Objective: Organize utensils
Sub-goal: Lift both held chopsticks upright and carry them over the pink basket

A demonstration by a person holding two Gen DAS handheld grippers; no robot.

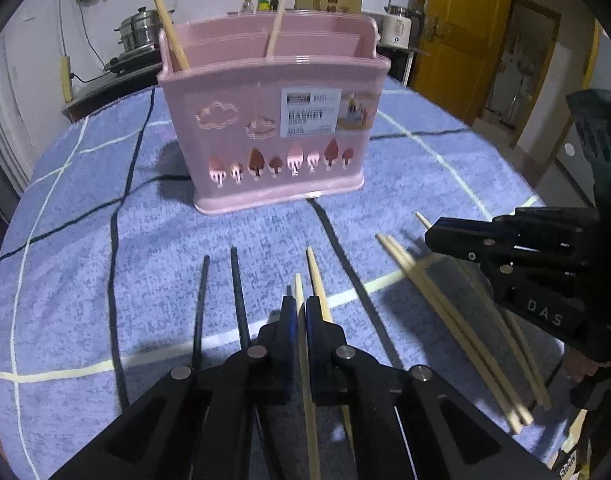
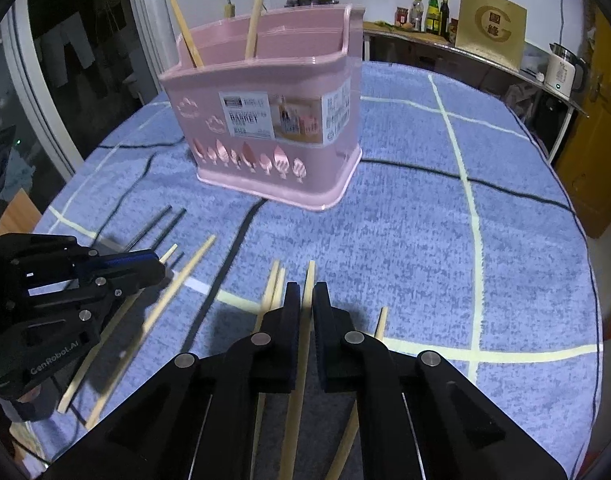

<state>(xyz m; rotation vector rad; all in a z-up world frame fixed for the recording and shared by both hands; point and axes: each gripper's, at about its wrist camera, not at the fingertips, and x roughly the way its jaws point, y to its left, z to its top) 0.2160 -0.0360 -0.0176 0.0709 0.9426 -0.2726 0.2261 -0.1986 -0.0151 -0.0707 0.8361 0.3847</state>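
Note:
A pink utensil basket (image 1: 273, 128) stands on the blue checked cloth, also in the right wrist view (image 2: 273, 128). Two wooden chopsticks (image 1: 167, 20) stand in its back compartments. My left gripper (image 1: 300, 304) is shut on a wooden chopstick (image 1: 299, 292) low over the cloth; it shows in the right wrist view (image 2: 161, 264). Two black chopsticks (image 1: 237, 288) lie left of it, another wooden chopstick (image 1: 317, 280) right of it. My right gripper (image 2: 306, 292) is shut on a wooden chopstick (image 2: 307, 280); it shows in the left wrist view (image 1: 429, 236).
Several more wooden chopsticks (image 1: 445, 312) lie on the cloth at the front, between and beside the grippers. A counter behind holds a steel pot (image 1: 139, 30), bottles (image 2: 429, 12), a gold box (image 2: 491, 24) and a kettle (image 2: 561, 68). A yellow door (image 1: 461, 20) stands at right.

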